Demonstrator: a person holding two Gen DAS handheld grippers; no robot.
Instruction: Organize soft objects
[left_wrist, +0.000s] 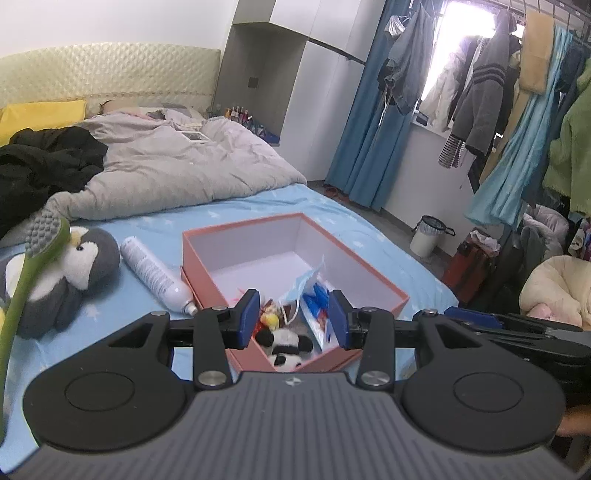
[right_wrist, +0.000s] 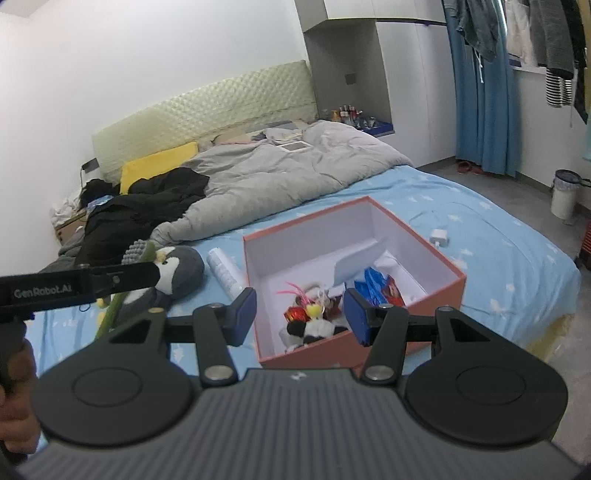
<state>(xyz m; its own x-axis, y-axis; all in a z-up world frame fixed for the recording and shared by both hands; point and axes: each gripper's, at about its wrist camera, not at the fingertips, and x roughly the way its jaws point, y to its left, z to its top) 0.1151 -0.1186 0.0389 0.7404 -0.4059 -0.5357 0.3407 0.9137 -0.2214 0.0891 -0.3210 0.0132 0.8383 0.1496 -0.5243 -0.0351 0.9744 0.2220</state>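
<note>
Hovering side by side over the bed (right_wrist: 480, 236), the left claw (left_wrist: 293, 319) and right claw (right_wrist: 301, 315) stand half-open and empty, evidently between placements, facing the pink box (left_wrist: 369, 266) holding small plush toys (right_wrist: 314, 328), while the penguin plush (left_wrist: 77, 266) lies beside it, unsorted.

The premises were a lived-in home bedroom. A bed (right_wrist: 480, 236) with a blue star-print sheet stood against a padded headboard (right_wrist: 207, 110), a grey duvet (right_wrist: 280, 173) rumpled across it. Clothes (left_wrist: 480, 96) hung on a rack by blue curtains (left_wrist: 373, 147). A built-in wardrobe (right_wrist: 406, 74) held small bottles (right_wrist: 347, 112) in its niche.
</note>
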